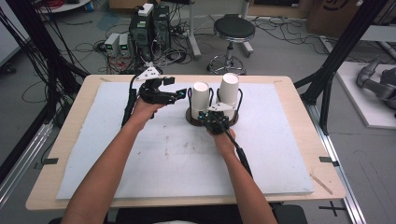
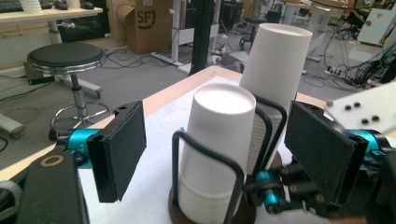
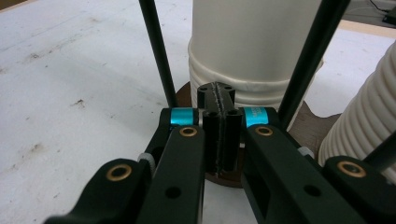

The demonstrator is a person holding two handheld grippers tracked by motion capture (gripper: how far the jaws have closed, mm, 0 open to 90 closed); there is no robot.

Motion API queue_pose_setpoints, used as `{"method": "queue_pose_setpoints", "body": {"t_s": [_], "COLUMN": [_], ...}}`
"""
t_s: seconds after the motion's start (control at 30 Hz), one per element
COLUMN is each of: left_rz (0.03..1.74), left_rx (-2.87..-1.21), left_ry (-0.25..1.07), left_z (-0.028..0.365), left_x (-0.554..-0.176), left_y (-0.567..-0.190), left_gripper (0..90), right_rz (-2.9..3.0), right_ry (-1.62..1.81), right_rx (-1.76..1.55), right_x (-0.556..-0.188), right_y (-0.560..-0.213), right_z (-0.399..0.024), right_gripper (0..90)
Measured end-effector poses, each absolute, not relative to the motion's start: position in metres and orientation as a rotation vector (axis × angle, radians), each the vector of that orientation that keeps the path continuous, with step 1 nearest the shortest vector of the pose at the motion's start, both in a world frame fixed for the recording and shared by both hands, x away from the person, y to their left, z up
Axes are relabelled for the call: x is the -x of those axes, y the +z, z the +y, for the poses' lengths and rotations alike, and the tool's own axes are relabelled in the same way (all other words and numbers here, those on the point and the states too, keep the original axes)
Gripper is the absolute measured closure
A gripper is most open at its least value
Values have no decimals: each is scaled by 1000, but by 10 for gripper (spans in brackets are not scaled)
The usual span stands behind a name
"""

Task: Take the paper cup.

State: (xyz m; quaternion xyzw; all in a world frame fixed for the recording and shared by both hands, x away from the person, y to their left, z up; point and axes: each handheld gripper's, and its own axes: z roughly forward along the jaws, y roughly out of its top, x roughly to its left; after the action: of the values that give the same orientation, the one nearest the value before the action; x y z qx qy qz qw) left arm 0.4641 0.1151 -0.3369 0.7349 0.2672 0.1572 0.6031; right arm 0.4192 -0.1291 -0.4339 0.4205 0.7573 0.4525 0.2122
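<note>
The landmark is the cup holder (image 1: 212, 122), a round dark-brown base with thin black wire loops rising from it, standing on the white mat (image 1: 140, 158) a little beyond the desk's (image 1: 60, 140) middle. Two stacks of white paper cups sit upside down in its loops: the left stack (image 1: 201, 99) is shorter, the right stack (image 1: 229, 91) taller. The cup walls are smooth and matt, and the stacked rims at the bottom form fine ribbed bands.

The right claw (image 1: 214, 116) sits at the near edge of the holder's base, its jaws pressed fully together; the right gripper view shows the black pads meeting flat against each other low over the base, with a wire upright on either side and nothing between them. The left claw (image 1: 180, 94) hangs just left of the holder, pointing at the shorter stack with its jaws spread wide; in the left gripper view its flat black pads (image 2: 122, 149) stand apart on either side of the cups without touching them.

Near of the holder, the mat lies open down to the desk's front edge, faintly stained and rough-textured. Left and right of the holder there is also free mat, bordered by a strip of pale wood. Beyond the holder, the far desk edge is near, and past it stands a black round stool (image 1: 233, 30) on the grey floor.
</note>
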Motion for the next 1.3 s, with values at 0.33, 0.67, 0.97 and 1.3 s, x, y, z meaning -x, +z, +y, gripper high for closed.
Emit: {"method": "queue_pose_setpoints", "body": {"t_s": [0.33,0.67,0.97,1.3], "left_rz": [622,630,648,687], "left_rx": [-1747,-1783,-1825,-1868], "left_ry": [352,356,359,361], "left_z": [93,79,60,53], "left_x": [-477,-483,-490,-496], "left_y": [-341,-344,-348,-358], "left_gripper": [207,207,207,234], "right_rz": [2103,2106,2111,2119], "right_ry": [1246,1245,1248,1250], "right_rx": [-1214,-1222,-1228,-1234], "right_x": [-420,-421,-422,-422], "right_y": [-435,-435,-435,-436], "right_z": [-125,-125,-125,-124], "right_gripper": [900,900,900,900]}}
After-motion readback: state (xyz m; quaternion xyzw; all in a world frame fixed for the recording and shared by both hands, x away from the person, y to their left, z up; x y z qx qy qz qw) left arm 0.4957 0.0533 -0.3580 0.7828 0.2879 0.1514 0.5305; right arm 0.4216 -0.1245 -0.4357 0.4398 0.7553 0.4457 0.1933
